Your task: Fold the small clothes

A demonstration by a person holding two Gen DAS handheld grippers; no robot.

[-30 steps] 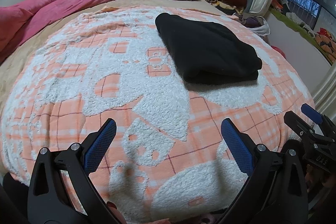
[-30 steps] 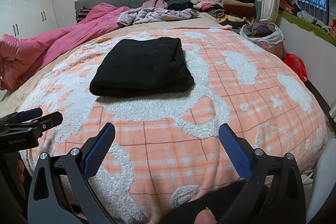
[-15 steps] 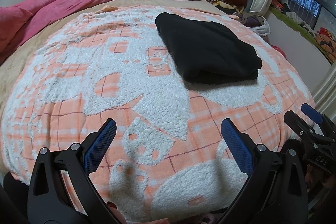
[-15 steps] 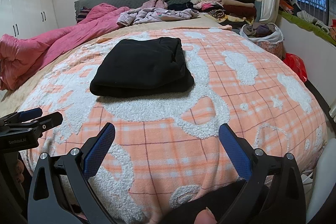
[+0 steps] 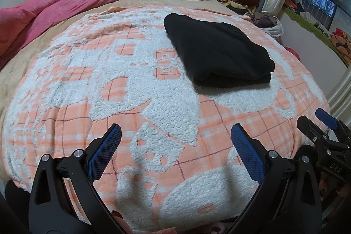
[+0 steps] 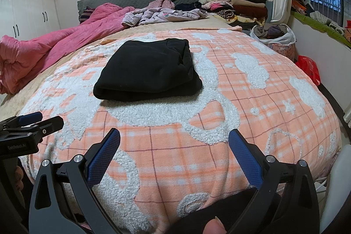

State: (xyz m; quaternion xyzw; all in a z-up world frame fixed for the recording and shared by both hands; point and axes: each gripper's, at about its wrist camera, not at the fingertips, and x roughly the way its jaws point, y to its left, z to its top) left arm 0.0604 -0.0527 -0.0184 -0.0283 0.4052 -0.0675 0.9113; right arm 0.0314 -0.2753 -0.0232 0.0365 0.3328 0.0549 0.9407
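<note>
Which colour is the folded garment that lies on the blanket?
The folded garment is plain black, with no pattern visible. The right wrist view shows it best.

Folded garment (image 6: pixel 147 69) lies mid-blanket (image 6: pixel 241 102) — clothes pile (image 6: pixel 232 6) behind, right.

I counted one folded black fleece garment (image 6: pixel 147 69) on one orange-and-white plaid blanket (image 6: pixel 252 102), one crumpled pink quilt (image 6: pixel 54 45), and my two blue-padded grippers.
</note>
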